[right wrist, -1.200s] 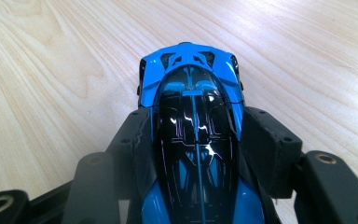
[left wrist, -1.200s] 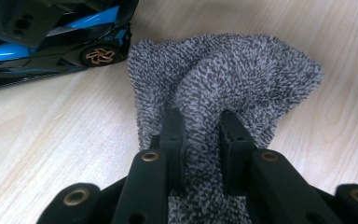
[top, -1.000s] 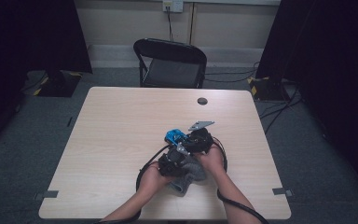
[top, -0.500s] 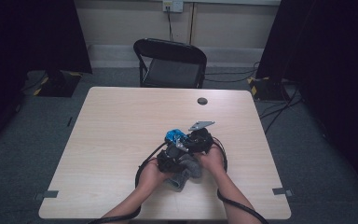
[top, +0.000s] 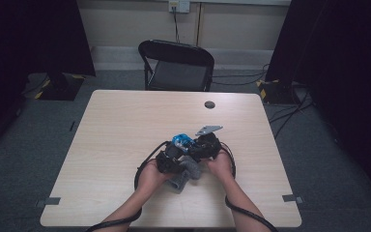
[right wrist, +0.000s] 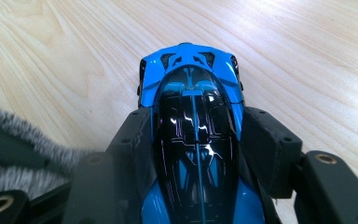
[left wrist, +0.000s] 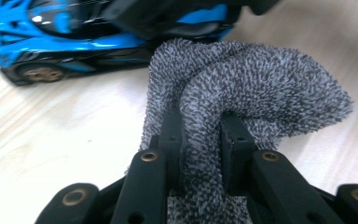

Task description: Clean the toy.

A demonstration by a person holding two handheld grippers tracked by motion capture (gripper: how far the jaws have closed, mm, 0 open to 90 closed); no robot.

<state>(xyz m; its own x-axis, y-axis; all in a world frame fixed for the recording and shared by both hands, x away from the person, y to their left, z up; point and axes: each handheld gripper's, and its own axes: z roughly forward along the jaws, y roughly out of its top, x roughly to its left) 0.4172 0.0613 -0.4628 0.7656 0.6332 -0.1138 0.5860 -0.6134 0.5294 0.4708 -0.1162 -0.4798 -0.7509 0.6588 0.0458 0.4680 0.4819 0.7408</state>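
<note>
A: My right gripper [right wrist: 196,140] squeezes the shiny blue and black toy car [right wrist: 193,135] on the pale wooden table [top: 125,125]. My left gripper [left wrist: 200,135] pinches the fuzzy grey cloth [left wrist: 242,88] beside it.

B: If I rub too hard, the car could slip out.

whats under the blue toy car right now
The blue toy car sits on the bare wooden table, with the right gripper clamped on its sides. The surface directly beneath the car is hidden by its body.
</note>
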